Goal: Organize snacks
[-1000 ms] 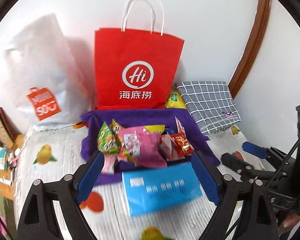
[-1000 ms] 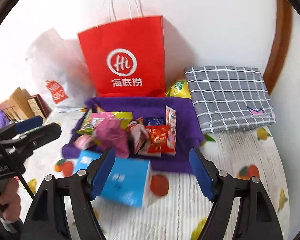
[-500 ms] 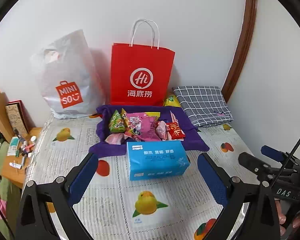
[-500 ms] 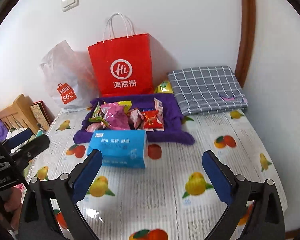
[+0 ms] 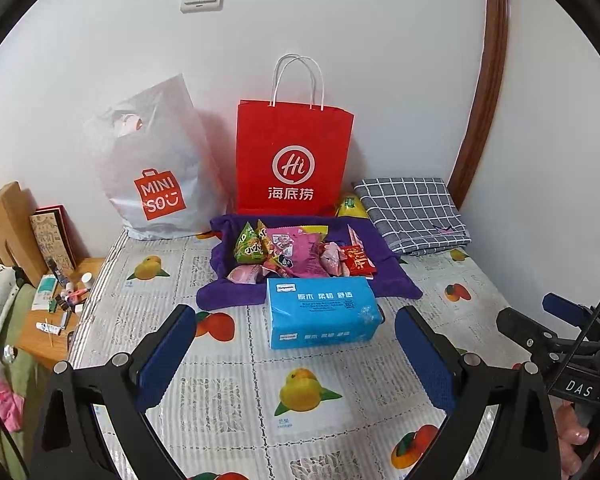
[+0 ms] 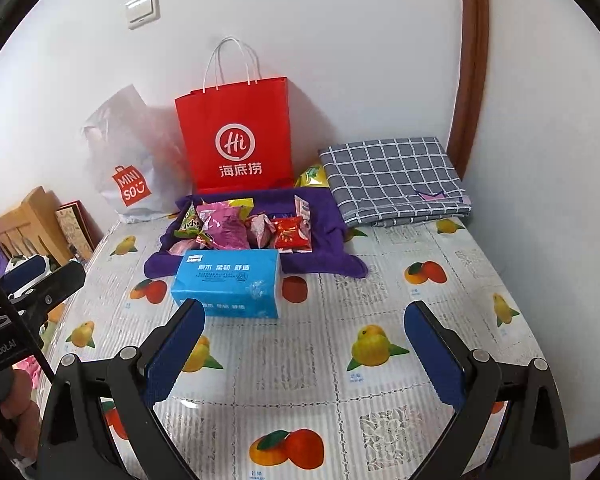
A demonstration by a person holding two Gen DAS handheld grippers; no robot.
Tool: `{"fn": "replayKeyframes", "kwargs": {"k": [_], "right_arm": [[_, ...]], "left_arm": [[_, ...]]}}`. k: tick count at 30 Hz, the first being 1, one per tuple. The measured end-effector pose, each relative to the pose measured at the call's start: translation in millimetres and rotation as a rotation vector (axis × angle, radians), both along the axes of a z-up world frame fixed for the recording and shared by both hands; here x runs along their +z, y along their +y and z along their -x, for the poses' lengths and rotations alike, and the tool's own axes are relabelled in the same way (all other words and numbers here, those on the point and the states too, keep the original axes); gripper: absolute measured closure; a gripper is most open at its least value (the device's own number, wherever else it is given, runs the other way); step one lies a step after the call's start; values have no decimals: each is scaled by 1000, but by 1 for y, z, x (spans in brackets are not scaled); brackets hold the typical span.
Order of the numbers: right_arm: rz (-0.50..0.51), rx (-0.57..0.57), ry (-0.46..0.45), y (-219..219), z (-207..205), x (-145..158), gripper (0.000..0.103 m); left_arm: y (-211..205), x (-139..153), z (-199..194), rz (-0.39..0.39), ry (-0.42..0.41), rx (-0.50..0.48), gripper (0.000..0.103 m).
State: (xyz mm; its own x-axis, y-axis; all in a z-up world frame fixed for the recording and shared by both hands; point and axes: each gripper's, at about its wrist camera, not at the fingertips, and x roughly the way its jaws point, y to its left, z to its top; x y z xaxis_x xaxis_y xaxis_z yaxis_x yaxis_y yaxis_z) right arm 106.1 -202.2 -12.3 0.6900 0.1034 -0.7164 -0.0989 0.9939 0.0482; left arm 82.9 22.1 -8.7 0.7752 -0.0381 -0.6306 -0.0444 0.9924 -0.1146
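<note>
We hold both claws spread wide over the worktop [image 5: 236, 396], and neither grips anything. Our left claw [image 5: 296, 360] hangs above the fruit-print cover, with the blue tissue pack [image 5: 322, 312] lying ahead between its blue pads [image 5: 162, 358], apart from both. Beyond the pack and touching its far edge lies the purple cloth [image 5: 220, 292], and the snacks [image 5: 300, 254] sit heaped on it: a green packet [image 5: 250, 246] at the left, a pink packet [image 5: 304, 254] in the middle, a red packet [image 5: 358, 260] at the right. The whole heap lies well ahead of the left claw, past the tissue pack.

From our right claw [image 6: 304, 354] the tissue pack [image 6: 228, 280] sits ahead and toward the left finger, whose tip overlaps its near edge in this view; we cannot tell whether they touch. The snacks [image 6: 244, 228] on the cloth [image 6: 332, 264] lie farther on, left of centre and well apart from the pads.

Behind the cloth a red paper bag [image 5: 294, 160] stands upright against the wall, a white plastic bag [image 5: 156, 168] beside it on the left and a folded checked cloth [image 5: 412, 212] on the right. A yellow packet [image 5: 350, 208] peeks out between the red bag and the checked cloth.
</note>
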Motion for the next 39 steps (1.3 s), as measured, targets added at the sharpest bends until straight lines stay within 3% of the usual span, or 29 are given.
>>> {"fn": "replayKeyframes", "kwargs": {"k": [39], "right_arm": [[-22, -10, -9, -1, 6, 5, 4]], "left_arm": [[1, 4, 6, -17, -9, 8, 3]]}}
